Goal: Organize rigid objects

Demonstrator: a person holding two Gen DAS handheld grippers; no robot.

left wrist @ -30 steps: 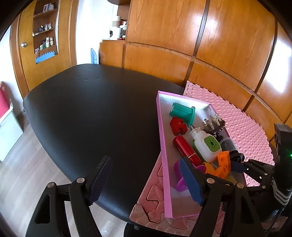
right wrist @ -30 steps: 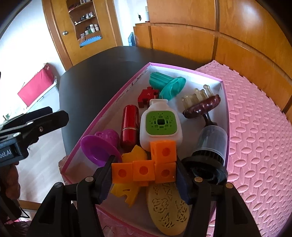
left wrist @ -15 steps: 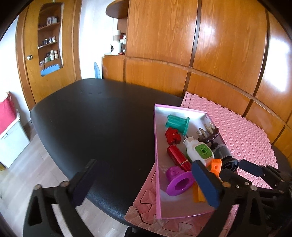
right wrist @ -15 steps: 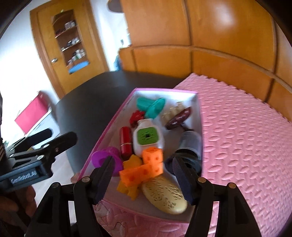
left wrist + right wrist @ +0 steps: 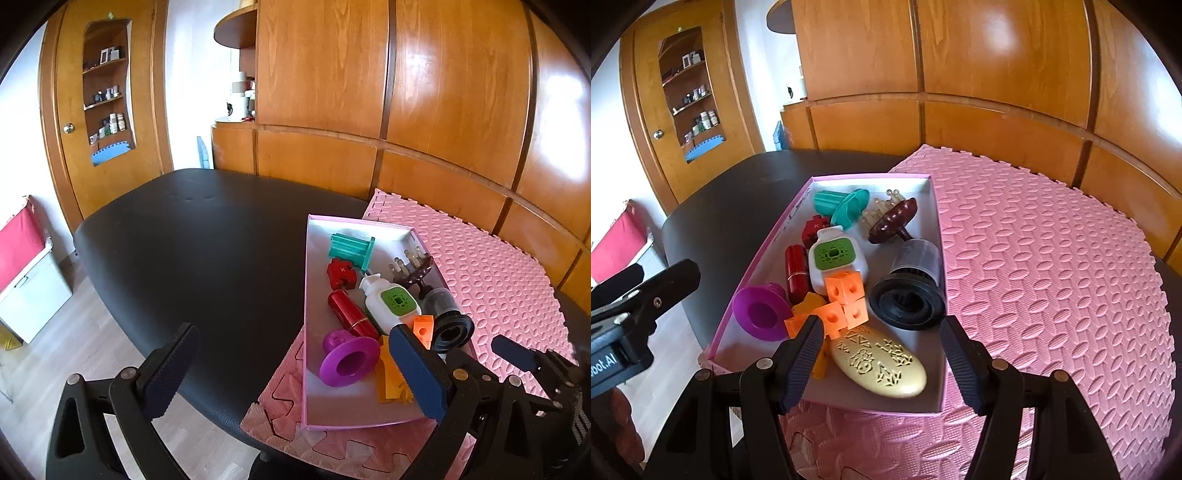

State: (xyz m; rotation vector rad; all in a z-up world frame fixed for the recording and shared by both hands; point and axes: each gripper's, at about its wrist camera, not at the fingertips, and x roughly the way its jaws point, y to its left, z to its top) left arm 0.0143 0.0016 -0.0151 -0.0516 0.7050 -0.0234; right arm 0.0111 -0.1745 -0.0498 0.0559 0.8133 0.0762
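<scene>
A pink box (image 5: 766,254) on the foam mat holds several rigid items: orange linked cubes (image 5: 846,295), a gold oval (image 5: 879,362), a purple cup (image 5: 757,310), a red cylinder (image 5: 796,269), a white bottle with a green panel (image 5: 834,258), a black cylinder (image 5: 912,288), a teal spool (image 5: 842,203) and a brown brush (image 5: 894,218). My right gripper (image 5: 881,325) hovers open over the box's near end, with nothing between its fingers. My left gripper (image 5: 291,332) stands wide open beside the box's left wall (image 5: 306,295), empty.
The box sits on a pink foam mat (image 5: 1052,258) covering the right part of a black table (image 5: 184,240). Wooden wall panels rise behind. A door with shelves stands at the far left, and a red-and-white bin (image 5: 26,266) is on the floor.
The right gripper let go of the orange cubes, which now lie in the box, and drew back and up. The left jaws spread wider and pulled away from the box.
</scene>
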